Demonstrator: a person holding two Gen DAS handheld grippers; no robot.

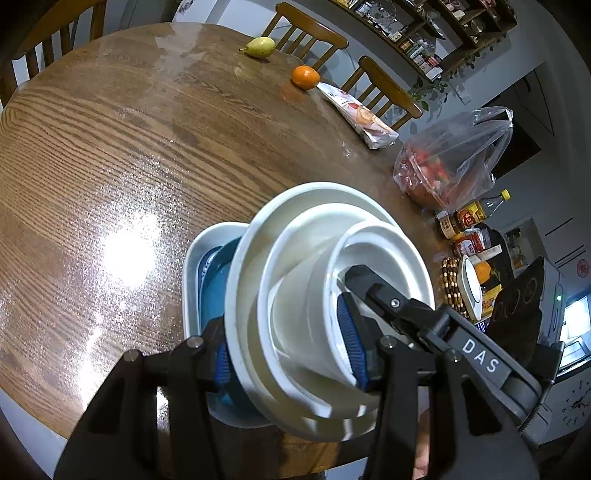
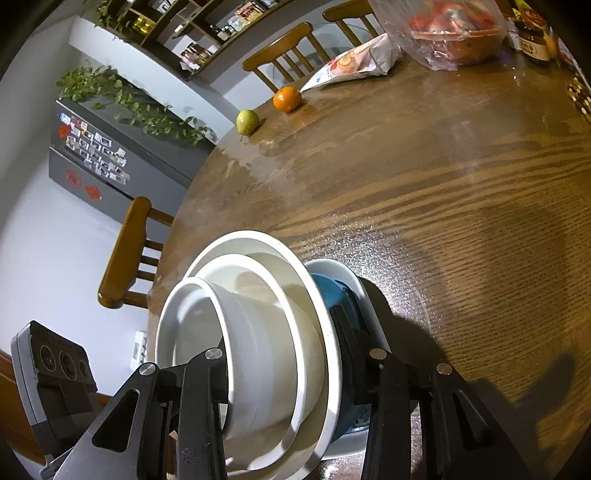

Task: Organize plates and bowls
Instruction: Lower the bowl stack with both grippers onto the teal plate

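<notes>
Three white bowls (image 1: 258, 258) nested by size, smallest innermost, seated on a blue plate (image 1: 218, 273), itself inside a white dish (image 1: 195, 258), all close to the near edge of the round wooden table (image 1: 110, 147). Clamped by the left gripper (image 1: 288, 349): one blue pad inside the smallest bowl, the other outside beneath the widest rim, jaws narrowed onto the walls between. Clamped likewise by the right gripper (image 2: 280, 332), one finger within the small bowl, the other wedged between the big bowl and the blue plate. Held from two sides, most likely, to keep the nest from tipping or sliding apart during a lift or a nudge. Unclear whether raised off the plate or resting on it. Largest at the bottom, presumably for steadiness and a small footprint. Well apart, across the table: an orange (image 1: 305, 76), a pear (image 1: 260, 47), a snack packet (image 1: 360, 116), a plastic bag (image 1: 454, 158), jars (image 1: 465, 221). Beyond the rim, wooden chairs (image 1: 306, 33).
</notes>
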